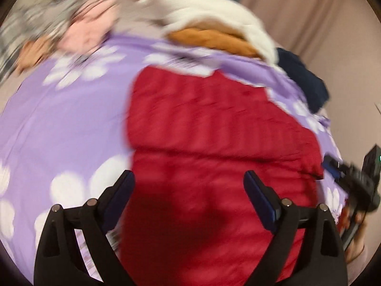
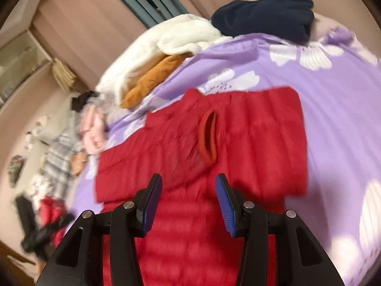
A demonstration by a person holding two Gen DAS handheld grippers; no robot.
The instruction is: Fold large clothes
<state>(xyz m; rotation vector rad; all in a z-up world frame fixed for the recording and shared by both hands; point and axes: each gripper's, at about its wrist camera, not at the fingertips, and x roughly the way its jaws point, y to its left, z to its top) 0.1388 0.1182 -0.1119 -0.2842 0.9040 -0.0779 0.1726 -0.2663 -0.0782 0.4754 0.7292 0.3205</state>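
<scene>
Red jacket point(image 2: 214, 147) lies, apparently part-folded, on the purple sheet point(image 2: 333, 119); both tools point(image 1: 189, 186) point(image 2: 188, 190) spread, empty.

Item count, as visible:

- One red quilted puffer jacket point(image 2: 214, 147), centre of frame.
- One purple bed sheet with white flower print point(image 2: 333, 109) beneath it.
- One white fluffy garment point(image 2: 181, 35), upper centre.
- One mustard-orange garment point(image 2: 152, 78), just below the white one.
- One navy blue fleece garment point(image 2: 264, 14), upper right.
- One pale pink garment point(image 2: 92, 128), left of centre.
- One grey-and-white striped garment point(image 2: 59, 152), left edge.

The heap at lower left is too blurred to count.
</scene>
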